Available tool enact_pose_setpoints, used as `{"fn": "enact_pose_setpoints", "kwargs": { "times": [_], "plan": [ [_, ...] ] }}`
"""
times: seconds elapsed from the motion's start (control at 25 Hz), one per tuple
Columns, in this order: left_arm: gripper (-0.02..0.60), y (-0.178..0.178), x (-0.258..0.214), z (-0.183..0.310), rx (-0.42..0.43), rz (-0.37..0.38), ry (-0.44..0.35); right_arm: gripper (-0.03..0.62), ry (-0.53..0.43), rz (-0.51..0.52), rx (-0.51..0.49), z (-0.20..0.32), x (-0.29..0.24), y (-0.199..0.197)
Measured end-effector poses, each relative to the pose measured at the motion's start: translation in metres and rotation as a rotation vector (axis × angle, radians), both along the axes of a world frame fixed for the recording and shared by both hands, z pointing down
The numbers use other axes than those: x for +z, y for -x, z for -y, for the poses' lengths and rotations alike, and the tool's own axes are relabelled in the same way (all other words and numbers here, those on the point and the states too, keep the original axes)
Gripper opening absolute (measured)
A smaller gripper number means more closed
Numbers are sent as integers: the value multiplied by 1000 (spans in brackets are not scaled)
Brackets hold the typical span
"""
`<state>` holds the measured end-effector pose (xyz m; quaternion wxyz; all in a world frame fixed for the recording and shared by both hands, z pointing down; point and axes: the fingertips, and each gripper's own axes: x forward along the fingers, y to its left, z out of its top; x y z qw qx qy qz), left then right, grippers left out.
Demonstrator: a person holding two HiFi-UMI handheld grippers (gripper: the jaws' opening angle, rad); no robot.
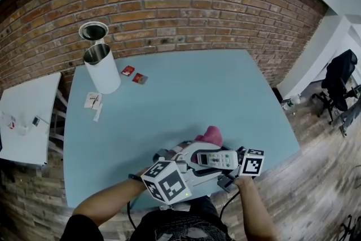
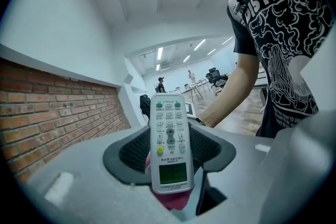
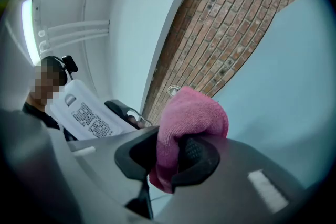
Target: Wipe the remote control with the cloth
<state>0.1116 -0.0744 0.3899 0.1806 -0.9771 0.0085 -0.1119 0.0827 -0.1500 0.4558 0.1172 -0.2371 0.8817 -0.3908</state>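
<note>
On my head view, the far part of the blue table point(image 1: 186, 82) carries the clutter, well apart from where I am working. A white canister point(image 1: 103, 71) stands in the upper left, open at the top, with a round metal-rimmed piece point(image 1: 93, 31) just behind it. I cannot tell what is inside the canister. Two red packets point(image 1: 133, 74) lie just right of it and some paper slips point(image 1: 93, 102) just below it. A white side table point(image 1: 25, 115) sits at the left edge and a black office chair point(image 1: 340, 79) at the far right, under the brick wall point(image 1: 169, 3). Nothing lies between my grippers and the table's near edge.

Both forearms come up from the bottom of the frame and meet low in the centre. The left gripper point(image 2: 169, 150) is clamped on the sides of the remote control point(image 2: 169, 139), which is held off the table with its buttons facing the camera. The right gripper point(image 3: 168, 157) is pinched on the pink cloth point(image 3: 191, 113). The cloth bulges beyond the jaws and shows just beneath the remote's lower end in the left gripper view.
</note>
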Motion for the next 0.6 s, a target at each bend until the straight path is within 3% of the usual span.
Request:
{"fn": "enact_pose_setpoints", "kwargs": {
  "times": [0.24,0.44,0.6],
  "plan": [
    [236,12,52,16,-63,133,51,63,85,-67,165,4,31,-33],
    [236,29,112,27,-107,320,109,63,128,-103,280,2,53,-63],
    [236,42,156,24,-90,479,191,63,121,-107,329,2,49,-73]
  ]
}}
